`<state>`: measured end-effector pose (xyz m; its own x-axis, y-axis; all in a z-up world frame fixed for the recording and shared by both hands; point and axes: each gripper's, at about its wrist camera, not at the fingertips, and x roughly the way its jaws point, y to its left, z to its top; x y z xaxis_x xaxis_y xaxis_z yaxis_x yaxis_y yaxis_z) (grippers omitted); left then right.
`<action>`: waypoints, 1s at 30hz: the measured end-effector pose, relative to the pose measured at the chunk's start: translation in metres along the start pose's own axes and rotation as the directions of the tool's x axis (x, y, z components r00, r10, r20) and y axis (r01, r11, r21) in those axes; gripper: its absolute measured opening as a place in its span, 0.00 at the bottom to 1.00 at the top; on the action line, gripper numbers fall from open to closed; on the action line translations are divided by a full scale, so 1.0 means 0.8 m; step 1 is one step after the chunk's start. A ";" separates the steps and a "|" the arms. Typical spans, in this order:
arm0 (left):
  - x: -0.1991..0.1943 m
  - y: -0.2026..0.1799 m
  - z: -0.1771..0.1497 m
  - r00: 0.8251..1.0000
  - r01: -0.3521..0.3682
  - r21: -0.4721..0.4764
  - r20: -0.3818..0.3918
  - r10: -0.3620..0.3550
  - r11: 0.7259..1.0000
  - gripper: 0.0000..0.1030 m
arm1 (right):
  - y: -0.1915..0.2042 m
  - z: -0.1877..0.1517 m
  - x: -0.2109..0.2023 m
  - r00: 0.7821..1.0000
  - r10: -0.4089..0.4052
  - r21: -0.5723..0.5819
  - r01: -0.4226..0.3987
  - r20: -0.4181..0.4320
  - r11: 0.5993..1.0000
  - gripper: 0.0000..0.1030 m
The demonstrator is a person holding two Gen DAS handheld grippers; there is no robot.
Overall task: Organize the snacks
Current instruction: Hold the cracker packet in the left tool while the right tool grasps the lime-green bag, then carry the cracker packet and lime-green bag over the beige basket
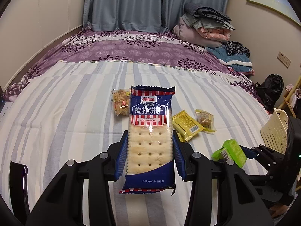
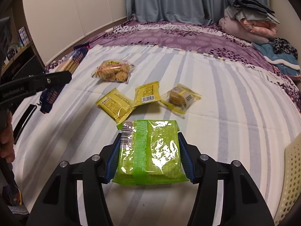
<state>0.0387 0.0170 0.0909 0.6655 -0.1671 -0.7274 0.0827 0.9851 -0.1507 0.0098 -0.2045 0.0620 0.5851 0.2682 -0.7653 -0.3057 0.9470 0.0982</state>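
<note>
My left gripper [image 1: 150, 141] is shut on a blue soda biscuit pack [image 1: 150, 131] and holds it above the striped bed sheet. My right gripper [image 2: 149, 143] is shut on a green snack pack [image 2: 150, 150]; it also shows in the left wrist view [image 1: 230, 150]. On the sheet lie two yellow packets [image 2: 114, 104] [image 2: 147, 93], a clear-wrapped round pastry [image 2: 178, 98] and a clear bag of small cookies [image 2: 112, 70]. The left gripper's arm [image 2: 35, 83] with the blue pack [image 2: 49, 97] shows at the left of the right wrist view.
A cream perforated basket [image 1: 275, 131] stands at the bed's right edge, also in the right wrist view [image 2: 291, 179]. Another biscuit pack [image 2: 72, 61] lies at the sheet's far left. Folded bedding [image 1: 205, 26] is piled at the far right. A shelf [image 2: 17, 49] stands left.
</note>
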 end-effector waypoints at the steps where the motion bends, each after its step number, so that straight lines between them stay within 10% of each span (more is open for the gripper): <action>1: -0.002 -0.004 0.000 1.000 0.003 0.007 0.003 -0.003 1.000 0.44 | -0.002 0.000 -0.006 1.000 0.001 0.006 -0.001 0.008 1.000 0.55; 30: -0.071 -0.111 0.007 0.993 0.080 0.182 0.074 -0.095 0.980 0.44 | -0.118 -0.042 -0.199 0.938 -0.176 0.269 0.094 0.299 0.958 0.55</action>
<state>-0.0022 -0.0606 0.1491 0.7075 -0.2566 -0.6585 0.2693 0.9594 -0.0845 -0.0796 -0.3427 0.1529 0.8274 0.1376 -0.5445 -0.0359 0.9805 0.1934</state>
